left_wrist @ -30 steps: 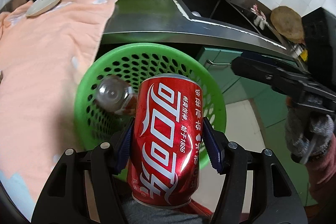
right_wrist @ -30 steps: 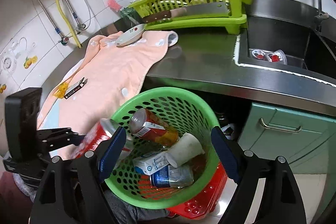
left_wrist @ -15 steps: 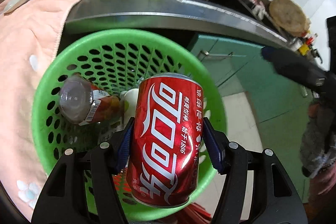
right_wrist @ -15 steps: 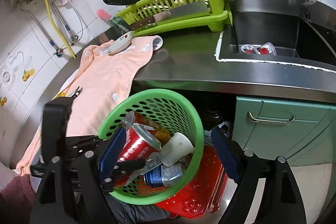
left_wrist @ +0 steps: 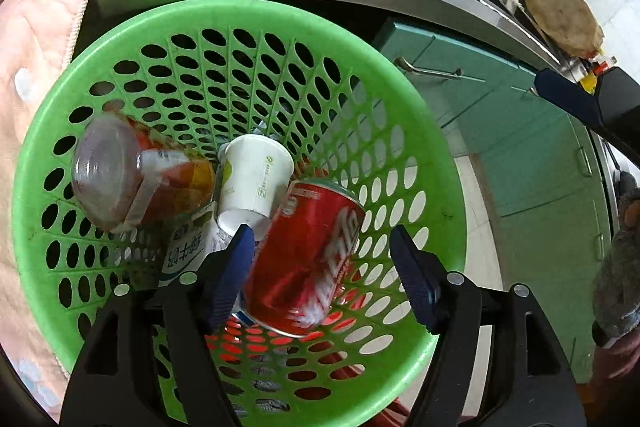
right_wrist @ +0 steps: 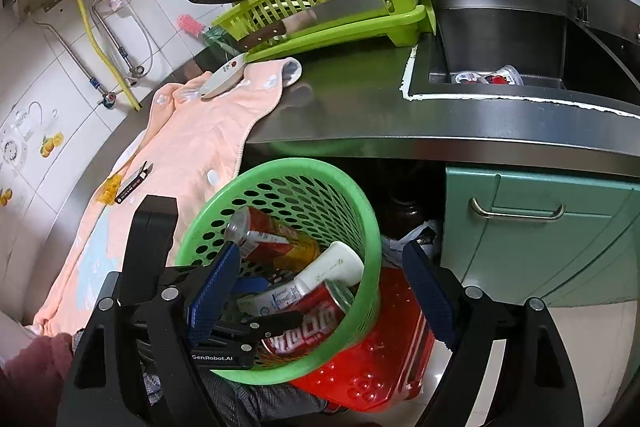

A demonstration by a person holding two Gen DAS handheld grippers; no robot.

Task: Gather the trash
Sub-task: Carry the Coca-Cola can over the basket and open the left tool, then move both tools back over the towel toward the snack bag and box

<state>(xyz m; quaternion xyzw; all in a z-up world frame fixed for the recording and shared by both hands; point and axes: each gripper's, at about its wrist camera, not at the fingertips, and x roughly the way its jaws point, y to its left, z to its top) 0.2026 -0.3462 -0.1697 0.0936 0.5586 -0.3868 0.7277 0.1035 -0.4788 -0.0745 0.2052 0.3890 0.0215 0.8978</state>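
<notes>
A red cola can [left_wrist: 308,259], blurred and tilted, is dropping between my left gripper's [left_wrist: 320,233] opening jaws into the green perforated basket [left_wrist: 240,11]; the right pad stands clear of it. In the right wrist view the can [right_wrist: 304,323] lies inside the basket [right_wrist: 304,165] under the left gripper [right_wrist: 272,301]. A plastic bottle [left_wrist: 132,179], a white paper cup [left_wrist: 252,175] and a milk carton [left_wrist: 184,251] lie in there too. My right gripper [right_wrist: 320,251] hangs open over the basket's near side with nothing between its pads.
A red basket [right_wrist: 380,359] sits under the green one on the floor. The steel counter [right_wrist: 352,115] above carries a peach towel [right_wrist: 192,147], a green dish rack [right_wrist: 332,11] with a cleaver, and a sink [right_wrist: 500,39]. Green cabinets [right_wrist: 540,227] stand at the right.
My left gripper came down over the basket and its jaws widened. The cola can left their grip, tipped over and fell in. The right gripper barely shifted.
</notes>
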